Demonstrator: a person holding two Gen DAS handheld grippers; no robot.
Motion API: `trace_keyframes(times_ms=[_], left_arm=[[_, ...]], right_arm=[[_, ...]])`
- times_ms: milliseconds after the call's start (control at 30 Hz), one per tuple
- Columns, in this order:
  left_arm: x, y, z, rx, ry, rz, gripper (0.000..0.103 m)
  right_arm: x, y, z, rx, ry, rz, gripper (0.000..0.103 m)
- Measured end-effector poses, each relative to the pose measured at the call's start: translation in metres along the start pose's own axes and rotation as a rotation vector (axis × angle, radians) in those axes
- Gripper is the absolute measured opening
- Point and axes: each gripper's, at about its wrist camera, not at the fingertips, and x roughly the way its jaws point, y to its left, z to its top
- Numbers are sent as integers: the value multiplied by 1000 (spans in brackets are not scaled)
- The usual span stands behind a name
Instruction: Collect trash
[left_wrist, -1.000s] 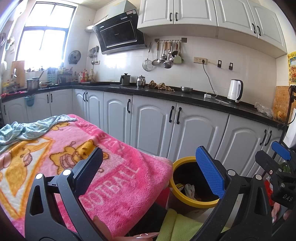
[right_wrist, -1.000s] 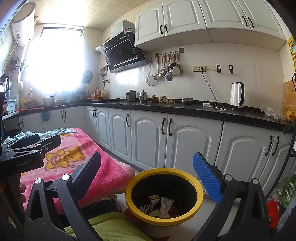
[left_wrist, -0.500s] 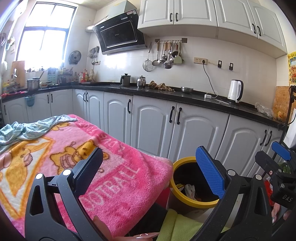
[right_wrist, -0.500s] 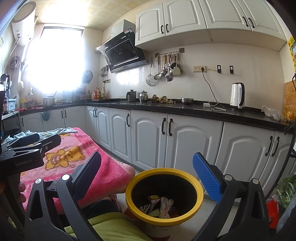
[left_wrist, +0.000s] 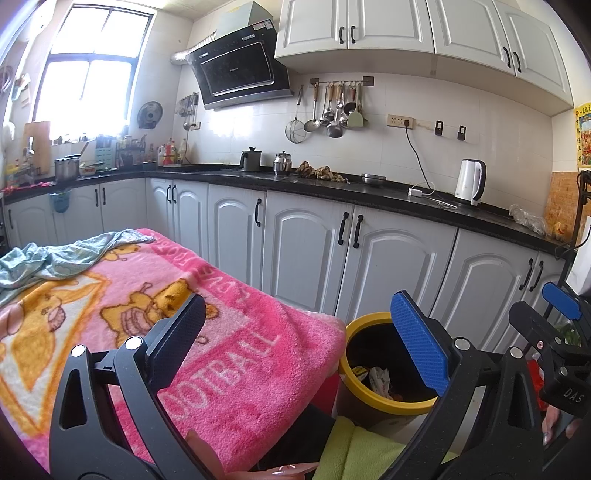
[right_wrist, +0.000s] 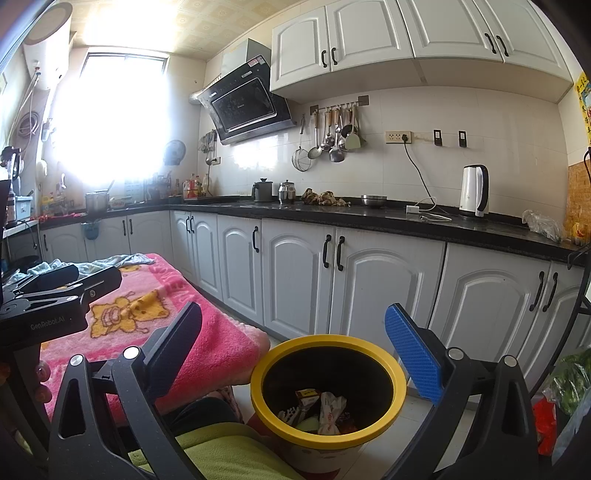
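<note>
**Both grippers empty, bin already holds trash, table looks cleared**

The left gripper (left_wrist: 295, 343) is spread wide with nothing between its fingers, hovering over the near edge of the pink blanket (left_wrist: 236, 354). The right gripper (right_wrist: 295, 350) is likewise released and empty, hanging above the yellow-rimmed trash bin (right_wrist: 388, 363).

The trash (right_wrist: 325, 406) is inside the bin: wrappers and a small carton lie at the bottom. In the left view the same bin (left_wrist: 364, 387) stands on the floor just beside the blanket's corner.

Progress, as a judgement: late or finished. No loose trash shows on the blanket in either view; only a crumpled blue-green cloth (left_wrist: 55, 258) lies at the far end, and that reads as fabric, not litter. The near part of the blanket is hidden behind the gripper bodies, so a leftover piece there cannot be ruled out. What is left, if anything, is a check of that hidden area.
</note>
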Motion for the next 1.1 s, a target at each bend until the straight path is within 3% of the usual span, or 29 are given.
trace_keyframes(times_ms=[1100], left_arm=[[4, 1, -1, 0, 26, 10, 92]], right_arm=[[5, -7, -11, 6, 28, -5, 97]])
